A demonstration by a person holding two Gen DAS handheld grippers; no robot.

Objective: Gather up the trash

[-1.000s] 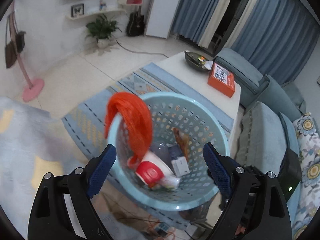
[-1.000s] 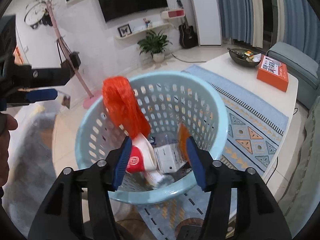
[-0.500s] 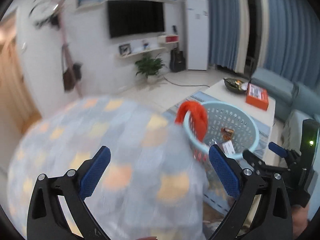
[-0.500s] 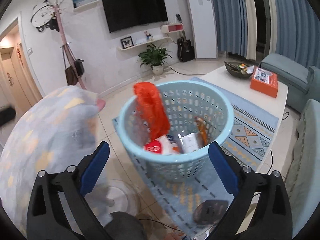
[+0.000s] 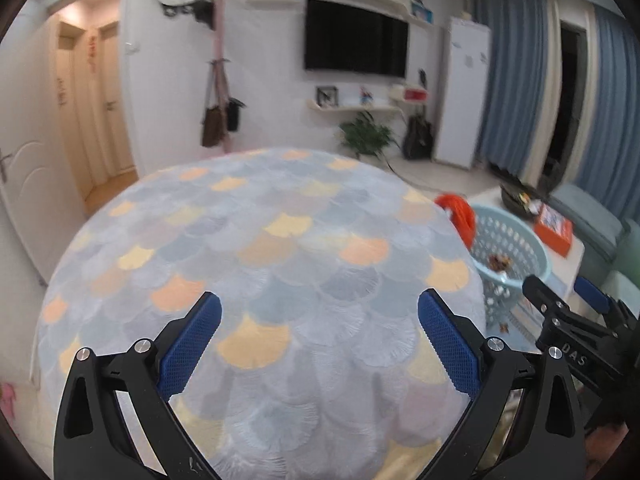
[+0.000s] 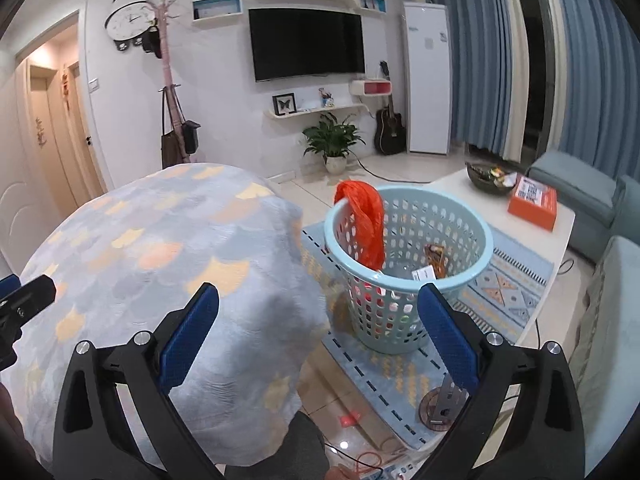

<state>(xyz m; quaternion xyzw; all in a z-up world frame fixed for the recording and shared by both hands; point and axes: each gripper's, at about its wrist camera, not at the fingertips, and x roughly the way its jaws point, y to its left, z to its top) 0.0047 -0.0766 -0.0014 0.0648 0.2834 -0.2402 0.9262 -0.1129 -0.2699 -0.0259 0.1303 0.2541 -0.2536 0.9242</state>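
A light blue perforated basket (image 6: 460,256) stands on a patterned rug and holds several pieces of trash: an orange plastic bag (image 6: 366,220) draped over its rim, a snack wrapper (image 6: 436,260) and a white box. The basket also shows in the left wrist view (image 5: 532,264) at right. My right gripper (image 6: 318,336) is open and empty, above and short of the basket. My left gripper (image 5: 318,340) is open and empty, over a scale-patterned blanket (image 5: 260,280). The right gripper also shows in the left wrist view (image 5: 576,320) at right.
A white coffee table (image 6: 560,236) with an orange box (image 6: 534,198) and a dark bowl (image 6: 490,176) stands behind the basket. Blue sofas (image 6: 576,184) are at right. The blanket-covered mound (image 6: 160,260) fills the left. A small device (image 6: 442,404) and cables lie on the floor.
Both grippers have pulled up and back from the basket. The left has swung left over the blanket. The right jaws have opened wide. The trash stays in the basket.
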